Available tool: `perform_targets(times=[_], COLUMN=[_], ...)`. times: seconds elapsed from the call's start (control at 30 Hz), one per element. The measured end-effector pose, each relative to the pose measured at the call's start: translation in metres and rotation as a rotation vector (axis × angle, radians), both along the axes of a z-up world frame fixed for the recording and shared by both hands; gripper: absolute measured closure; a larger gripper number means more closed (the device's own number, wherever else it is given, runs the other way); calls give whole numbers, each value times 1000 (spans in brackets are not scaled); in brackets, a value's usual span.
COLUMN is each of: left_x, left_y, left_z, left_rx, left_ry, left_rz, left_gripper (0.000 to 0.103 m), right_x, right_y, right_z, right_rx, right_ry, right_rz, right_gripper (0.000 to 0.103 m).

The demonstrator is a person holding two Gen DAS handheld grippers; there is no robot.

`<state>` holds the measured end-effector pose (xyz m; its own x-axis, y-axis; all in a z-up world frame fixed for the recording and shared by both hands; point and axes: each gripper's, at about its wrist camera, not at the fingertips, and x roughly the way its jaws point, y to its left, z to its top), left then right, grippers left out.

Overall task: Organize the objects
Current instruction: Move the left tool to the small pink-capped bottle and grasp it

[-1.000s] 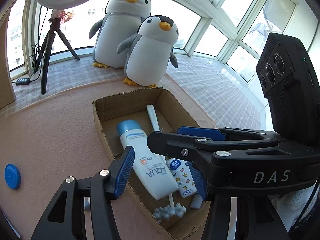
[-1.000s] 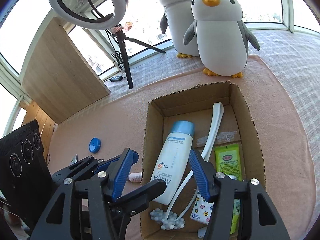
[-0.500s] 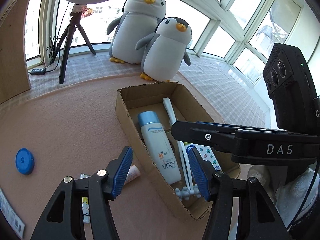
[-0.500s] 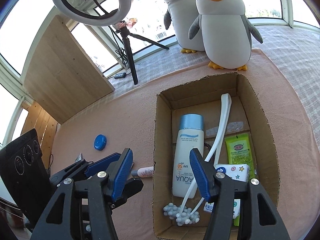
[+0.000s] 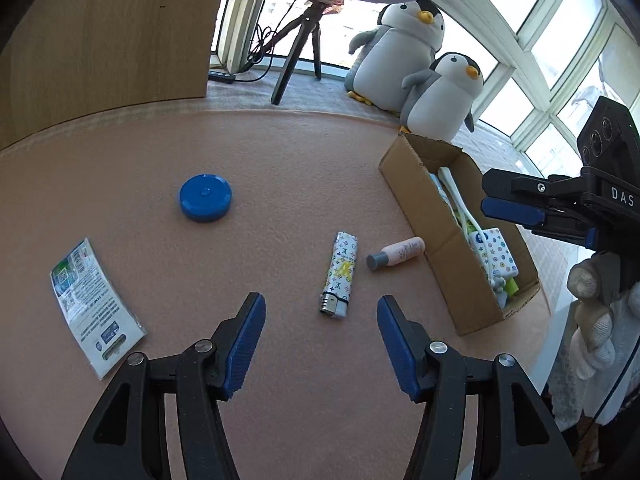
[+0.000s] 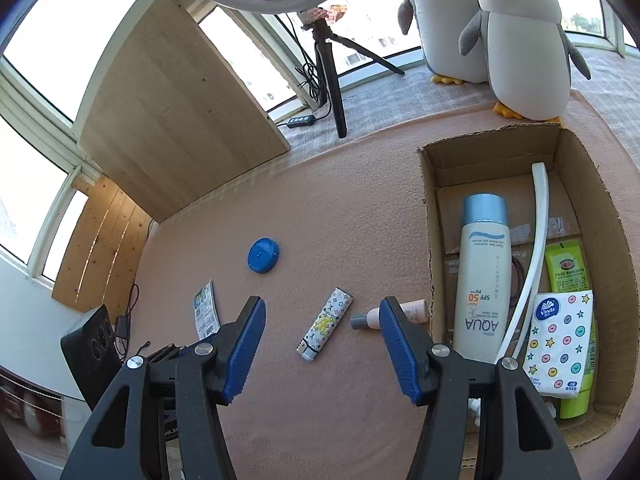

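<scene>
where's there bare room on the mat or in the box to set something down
Open mat stretches between the blue round cap and the cardboard box, and behind the cap. In the box, only the far end beyond the sunscreen bottle is bare. The lighter and small pink bottle crowd the box's side.

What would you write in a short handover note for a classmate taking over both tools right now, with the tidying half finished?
Left tool: open, empty, above the mat facing the patterned lighter.
Right tool: open, empty, beside the cardboard box.
Done: sunscreen bottle, white long-handled tool, green tube and tissue pack lie in the box.
Left on the mat: lighter, small pink bottle lying near the box wall, blue round lid, printed packet.
Likely next: grip the lighter.
</scene>
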<state>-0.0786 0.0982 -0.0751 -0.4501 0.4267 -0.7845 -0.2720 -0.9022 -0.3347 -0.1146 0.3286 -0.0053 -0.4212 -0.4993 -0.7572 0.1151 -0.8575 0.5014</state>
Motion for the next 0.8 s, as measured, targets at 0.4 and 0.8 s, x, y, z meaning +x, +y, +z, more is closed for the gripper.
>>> perform_targets(times=[0.4,0.8], left_x=[29,36], left_y=[-89,-139], left_z=[-13,-23], left_rx=[-4,17], left_ry=[-49,-78], left_rz=[143,213], left_gripper=[41,41], right_x=[2,-5], right_y=[-63,-79], right_z=[-34,-60], right_rx=[-39,-5], right_ry=[-108,-191], right_rz=[72,29], right_gripper=[48,48])
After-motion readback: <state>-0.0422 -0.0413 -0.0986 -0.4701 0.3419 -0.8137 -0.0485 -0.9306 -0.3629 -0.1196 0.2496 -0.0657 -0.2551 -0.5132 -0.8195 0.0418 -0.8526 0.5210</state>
